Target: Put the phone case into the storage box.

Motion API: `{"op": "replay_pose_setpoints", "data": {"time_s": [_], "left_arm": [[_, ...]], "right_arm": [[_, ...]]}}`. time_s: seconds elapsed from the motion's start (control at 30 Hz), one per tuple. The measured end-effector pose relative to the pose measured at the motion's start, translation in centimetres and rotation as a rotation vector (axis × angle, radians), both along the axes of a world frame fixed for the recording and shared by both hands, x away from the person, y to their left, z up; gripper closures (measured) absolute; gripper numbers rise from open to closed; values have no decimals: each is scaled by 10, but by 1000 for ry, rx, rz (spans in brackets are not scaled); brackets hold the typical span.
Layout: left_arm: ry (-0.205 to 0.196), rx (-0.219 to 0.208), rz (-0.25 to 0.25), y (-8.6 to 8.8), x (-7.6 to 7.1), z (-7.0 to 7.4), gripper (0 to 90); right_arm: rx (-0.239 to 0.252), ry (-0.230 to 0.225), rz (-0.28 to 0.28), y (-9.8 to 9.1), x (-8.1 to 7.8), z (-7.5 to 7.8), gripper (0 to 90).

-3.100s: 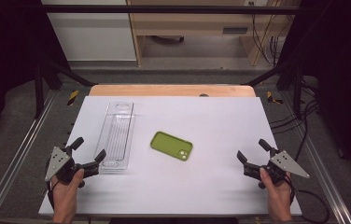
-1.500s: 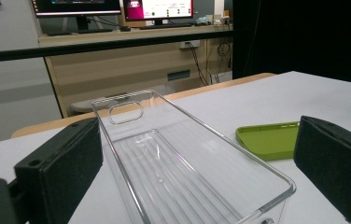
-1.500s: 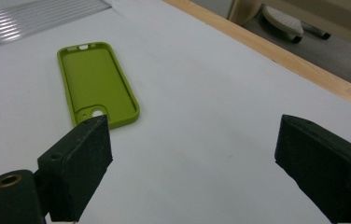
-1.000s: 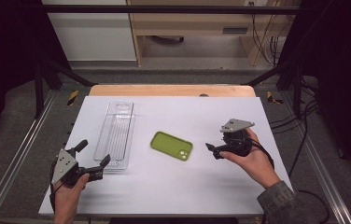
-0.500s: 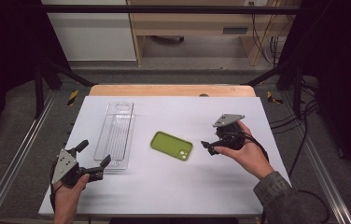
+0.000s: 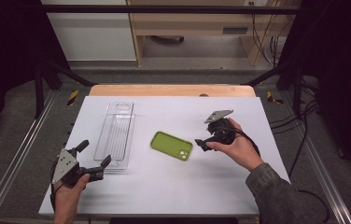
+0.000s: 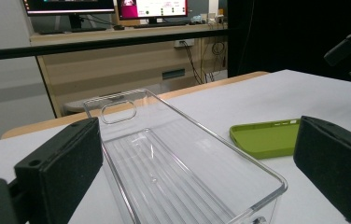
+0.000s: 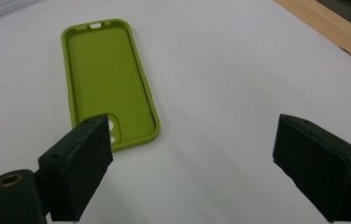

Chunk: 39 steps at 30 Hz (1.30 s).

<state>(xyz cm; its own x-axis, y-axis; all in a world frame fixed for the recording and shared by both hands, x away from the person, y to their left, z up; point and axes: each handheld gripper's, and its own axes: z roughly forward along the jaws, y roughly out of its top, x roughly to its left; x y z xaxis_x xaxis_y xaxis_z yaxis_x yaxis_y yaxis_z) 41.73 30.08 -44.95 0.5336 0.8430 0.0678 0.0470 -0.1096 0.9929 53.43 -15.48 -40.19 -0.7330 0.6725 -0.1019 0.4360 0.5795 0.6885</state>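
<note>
- Moved my right gripper (image 6: 200, 143) in toward the flat green silicone phone case (image 6: 171, 145), jaws wide apart, empty; case just ahead-left.
- Left gripper (image 6: 94, 155) open, beside clear plastic tray (image 6: 115, 135).
- Best: straddle case's near edge before closing.

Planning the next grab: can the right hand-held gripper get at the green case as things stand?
Probably yes: the right hand-held gripper is open beside the case, with bare table between them.

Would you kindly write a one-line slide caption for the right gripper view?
Open right tool poised just short of the green phone case, which lies hollow side up on the white table.
</note>
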Motion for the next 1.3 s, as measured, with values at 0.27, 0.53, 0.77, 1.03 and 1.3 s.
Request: {"op": "replay_pose_setpoints", "data": {"time_s": [0.27, 0.53, 0.77, 1.03, 1.3], "left_arm": [[2, -4, -1, 0, 1, 0, 11], [3, 0, -4, -1, 0, 0, 11], [6, 1, -8, -2, 1, -1, 11], [8, 3, -10, -2, 1, -1, 11], [6, 5, -14, -2, 0, -1, 11]], "right_arm": [[-28, 33, 16, 12, 12, -6, 144], [-48, 56, 29, 20, 19, -6, 154], [-54, 83, 34, 27, 29, -12, 173], [-60, 134, 40, 35, 39, -25, 233], [-82, 163, 46, 39, 45, -26, 304]]}}
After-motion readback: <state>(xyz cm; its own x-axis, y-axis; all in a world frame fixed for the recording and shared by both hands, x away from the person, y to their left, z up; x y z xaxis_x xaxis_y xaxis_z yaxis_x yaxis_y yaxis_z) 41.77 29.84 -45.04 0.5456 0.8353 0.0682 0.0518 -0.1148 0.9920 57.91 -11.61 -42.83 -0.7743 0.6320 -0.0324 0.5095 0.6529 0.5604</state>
